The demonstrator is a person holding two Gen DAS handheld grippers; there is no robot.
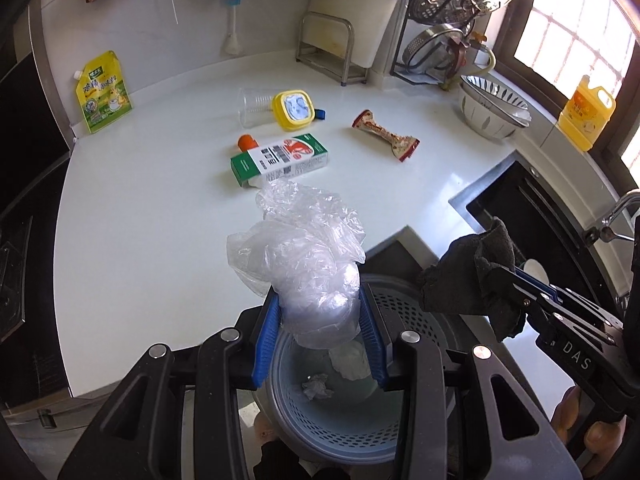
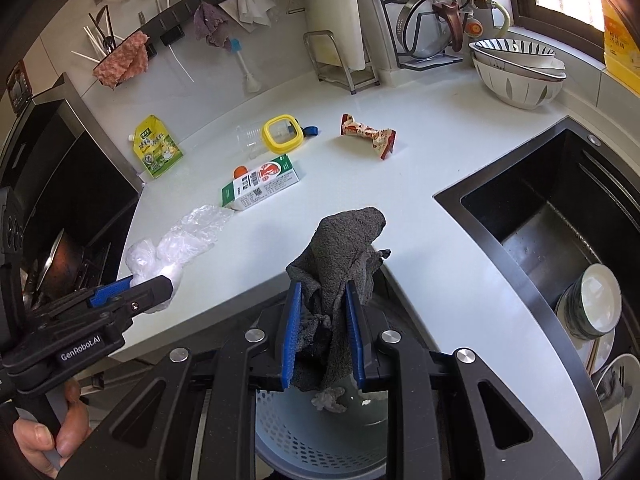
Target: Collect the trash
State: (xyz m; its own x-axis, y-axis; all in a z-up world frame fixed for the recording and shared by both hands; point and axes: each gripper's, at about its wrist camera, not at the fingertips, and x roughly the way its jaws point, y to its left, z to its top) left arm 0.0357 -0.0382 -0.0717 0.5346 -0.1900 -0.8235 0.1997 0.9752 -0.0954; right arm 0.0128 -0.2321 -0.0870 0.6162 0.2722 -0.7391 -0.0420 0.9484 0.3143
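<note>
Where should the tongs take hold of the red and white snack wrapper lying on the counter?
Grip the snack wrapper at its pinched waist, coming from above with the fingers straddling the narrow middle. It lies flat with both ends flared, so the waist is the slimmest, most bunched part, and the counter around it is bare. Both tongs are full now, so unload first.

The blue basket [image 1: 320,436] is half hidden; carton [image 1: 280,158] print is unreadably small.
</note>
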